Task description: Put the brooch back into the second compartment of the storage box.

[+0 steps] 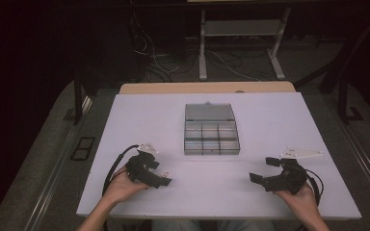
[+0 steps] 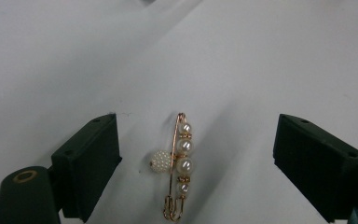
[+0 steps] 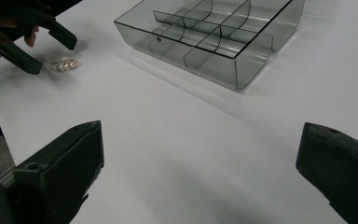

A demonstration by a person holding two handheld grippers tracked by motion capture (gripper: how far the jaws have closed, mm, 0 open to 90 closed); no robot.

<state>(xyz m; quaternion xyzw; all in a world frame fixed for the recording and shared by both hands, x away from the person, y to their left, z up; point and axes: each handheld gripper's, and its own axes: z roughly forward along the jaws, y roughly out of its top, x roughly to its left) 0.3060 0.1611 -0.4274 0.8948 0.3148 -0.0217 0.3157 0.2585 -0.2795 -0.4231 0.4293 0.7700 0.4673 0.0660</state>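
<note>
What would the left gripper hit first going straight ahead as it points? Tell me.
Most likely the pearl brooch pin, lying on the white table between the open jaws of the left gripper. Depth is unclear, but nothing else lies nearer.

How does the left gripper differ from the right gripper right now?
The left gripper has a pearl brooch pin lying on the table between its open jaws; the right gripper has bare table between its own. In the high view, the left gripper points right and the right gripper points left. Both are open and hand-held.
</note>
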